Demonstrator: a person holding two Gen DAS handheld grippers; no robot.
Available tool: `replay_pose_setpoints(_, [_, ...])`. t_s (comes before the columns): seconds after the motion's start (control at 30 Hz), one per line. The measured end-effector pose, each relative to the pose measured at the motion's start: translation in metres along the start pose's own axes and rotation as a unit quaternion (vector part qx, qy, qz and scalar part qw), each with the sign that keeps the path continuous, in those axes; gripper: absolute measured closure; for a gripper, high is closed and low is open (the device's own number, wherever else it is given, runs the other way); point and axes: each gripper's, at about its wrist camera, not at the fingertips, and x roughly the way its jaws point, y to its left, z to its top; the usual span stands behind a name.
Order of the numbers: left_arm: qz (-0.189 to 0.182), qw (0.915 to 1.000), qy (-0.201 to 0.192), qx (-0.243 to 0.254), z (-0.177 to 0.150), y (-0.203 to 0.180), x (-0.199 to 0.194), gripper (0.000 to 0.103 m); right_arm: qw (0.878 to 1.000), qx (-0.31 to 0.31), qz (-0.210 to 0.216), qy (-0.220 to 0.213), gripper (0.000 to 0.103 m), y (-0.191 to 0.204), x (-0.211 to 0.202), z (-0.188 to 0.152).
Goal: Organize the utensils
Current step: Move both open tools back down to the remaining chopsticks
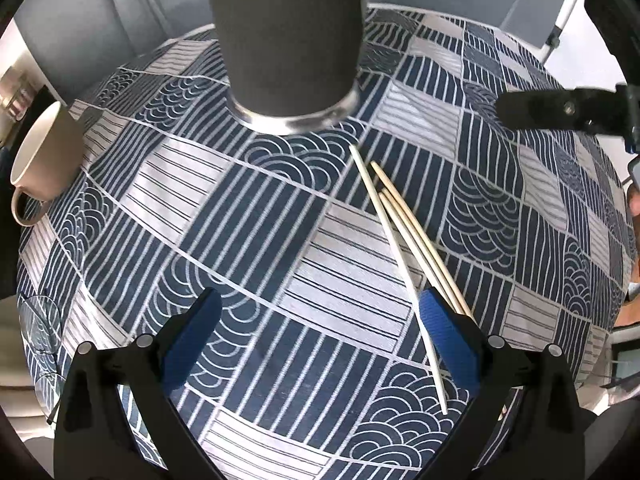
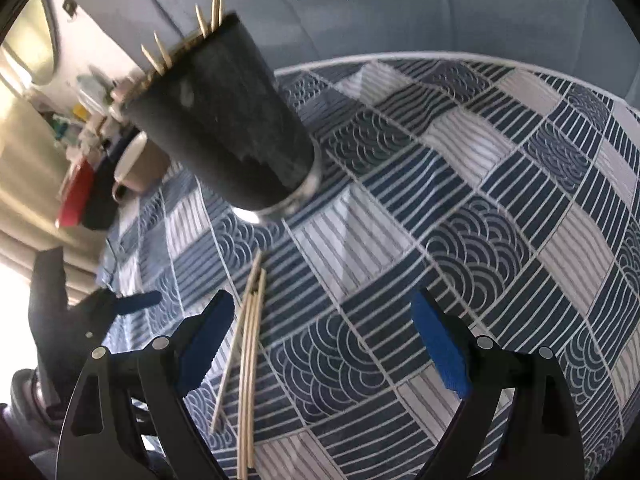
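1. Patterned cloth (image 1: 320,240) covers my table; dark cup (image 1: 286,40) stands far
2. Chopsticks (image 1: 404,232) lie loose near its base
3. Both my tongs, left (image 1: 320,344) and right (image 2: 324,344), gape empty
4. Thin sticks may roll or scatter if pinched off-centre

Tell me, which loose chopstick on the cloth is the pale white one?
The longest white chopstick, leftmost in the left wrist view; the other chopsticks beside it are tan wood.
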Motion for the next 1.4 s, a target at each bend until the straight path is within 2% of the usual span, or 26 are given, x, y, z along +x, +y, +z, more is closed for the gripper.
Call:
replay_pose_setpoints(0.2, [0.003,0.9998,0.016,0.006,-0.009,-0.008,0.009,0.006,0.998,-0.040,-0.020,0.038,0.017,0.023,0.026,-0.020])
replay_pose_setpoints(0.27, [-0.006,0.9998,0.020,0.005,-0.012,-0.009,0.013,0.006,0.998,-0.040,-0.018,0.052,0.017,0.030,0.033,-0.024])
replay_pose_setpoints(0.33, [-0.006,0.9999,0.012,0.000,-0.014,-0.008,0.012,0.006,0.997,-0.047,-0.022,0.056,0.017,0.035,0.037,-0.028])
replay_pose_setpoints(0.43, [-0.006,1.0000,0.000,0.007,-0.018,-0.007,0.011,0.005,0.994,-0.065,-0.059,0.062,0.017,0.040,0.043,-0.031])
replay_pose_setpoints(0.53, [-0.008,0.9999,-0.010,0.008,-0.021,-0.004,0.010,0.004,0.993,-0.054,-0.069,0.073,0.017,0.039,0.050,-0.033])
replay_pose_setpoints(0.6, [-0.009,0.9999,-0.012,0.006,-0.023,-0.002,0.010,0.004,0.994,-0.044,-0.068,0.076,0.016,0.037,0.052,-0.034])
replay_pose_setpoints(0.8, [-0.007,0.9998,-0.018,-0.005,-0.028,0.007,0.007,0.005,0.990,-0.068,-0.097,0.078,0.015,0.049,0.060,-0.037])
replay_pose_setpoints(0.83, [0.018,0.9998,-0.011,-0.001,-0.030,0.008,0.010,0.004,0.989,-0.072,-0.104,0.079,0.014,0.052,0.062,-0.037])
replay_pose_setpoints(0.9, [0.016,0.9996,-0.024,0.000,-0.033,0.010,0.009,0.004,0.986,-0.084,-0.117,0.081,0.011,0.057,0.066,-0.038])
replay_pose_setpoints(1.07, [0.017,0.9996,-0.022,-0.003,-0.034,0.011,0.008,0.004,0.986,-0.080,-0.120,0.080,0.009,0.058,0.069,-0.036])
replay_pose_setpoints(1.23, [0.007,0.9999,-0.013,-0.008,-0.033,0.014,0.008,0.006,0.985,-0.070,-0.132,0.085,0.007,0.046,0.067,-0.032])
replay_pose_setpoints(1.4, [-0.027,0.9993,-0.014,-0.024,-0.030,0.014,0.005,0.006,0.984,-0.075,-0.135,0.088,0.007,0.048,0.070,-0.030])
